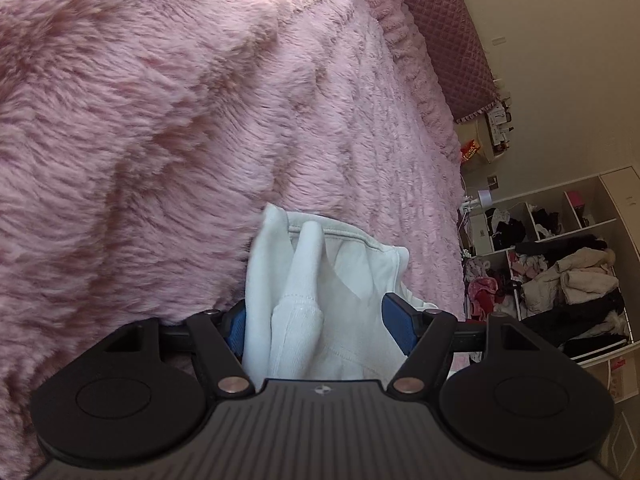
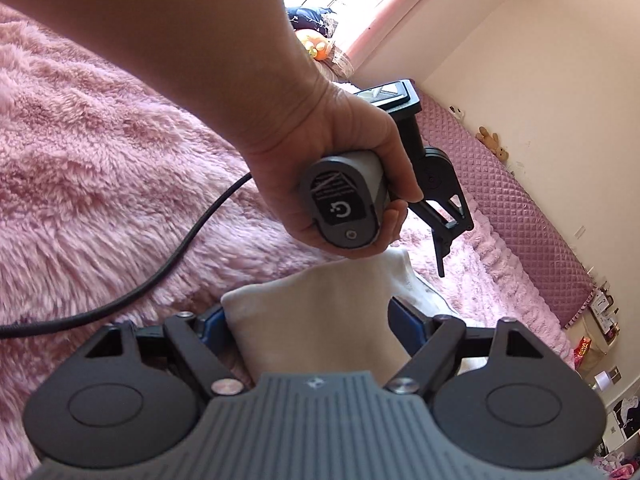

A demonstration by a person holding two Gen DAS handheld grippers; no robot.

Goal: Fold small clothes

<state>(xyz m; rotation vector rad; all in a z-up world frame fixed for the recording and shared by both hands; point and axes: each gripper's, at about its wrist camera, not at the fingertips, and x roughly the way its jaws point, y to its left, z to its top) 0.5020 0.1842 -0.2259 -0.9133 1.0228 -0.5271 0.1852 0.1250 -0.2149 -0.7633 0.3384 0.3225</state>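
White cloth fills the gap between my left gripper (image 1: 316,326) fingers — the small garment (image 1: 320,280), bunched, with a hem or strap edge showing, lying on the pink fluffy bed cover (image 1: 140,120). On this side the blue pads stand wide apart with fabric between them, so I read the fingers as open, not pinching. Through the right wrist camera my right gripper (image 2: 310,322) is likewise spread, the same pale cloth (image 2: 320,320) lying between its pads; beyond it the person's left hand (image 2: 348,172) holds the other handle, its cable (image 2: 160,272) trailing over the bed. As I judge it, the step is taking hold of two edges. I would close each side on a single layer near a corner — not the bunched middle — and lift evenly so the cloth spreads flat before the fold.
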